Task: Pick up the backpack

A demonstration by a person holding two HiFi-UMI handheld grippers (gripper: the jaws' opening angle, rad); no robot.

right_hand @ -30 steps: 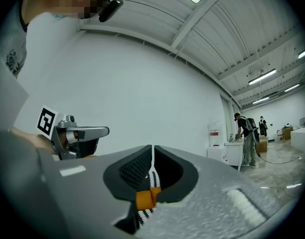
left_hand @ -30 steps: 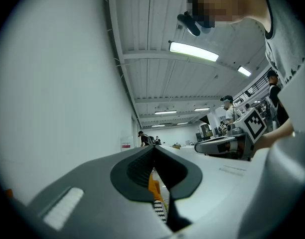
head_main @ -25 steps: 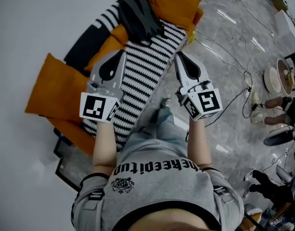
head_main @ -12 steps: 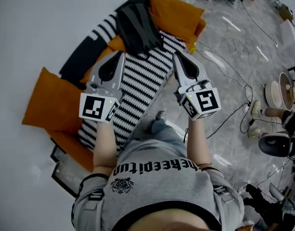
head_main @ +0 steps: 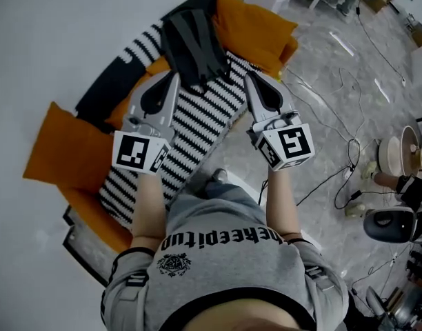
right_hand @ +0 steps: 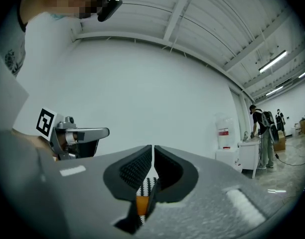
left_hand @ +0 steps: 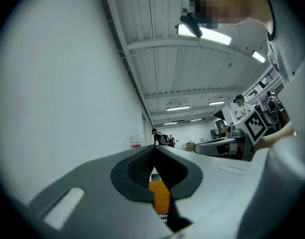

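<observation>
1. Backpack (head_main: 194, 40), dark grey and black, is seen in the head view lying at the far end of a black-and-white striped sofa (head_main: 197, 119). Its far side is set against an orange cushion (head_main: 256, 23).
2. A second orange cushion (head_main: 59, 150) is shown at the near left end of the sofa, next to a plain white wall (head_main: 38, 33).
3. The left gripper (head_main: 171, 76) is held out above the striped seat and is pointed toward the backpack. Its tip is seen just short of the backpack's near edge, and no contact between them is shown.
4. In the left gripper view, the jaws are pressed together at the tips and nothing is pinched. Orange fabric is glimpsed through the hollow below the pads.
5. The right gripper (head_main: 252, 76) is held level with the left one, above the sofa's right edge and near the backpack's right side.
6. In the right gripper view, its jaws are drawn together with only a hairline slit left between the ridged pads. Nothing is held there, and striped and orange fabric is glimpsed beneath.
7. A grey sweatshirt (head_main: 225, 267) is worn by the person, and both bare forearms are stretched forward.
8. A grey marbled floor (head_main: 314, 102) is seen to the right of the sofa, with thin cables (head_main: 335, 178) trailed across it.
</observation>
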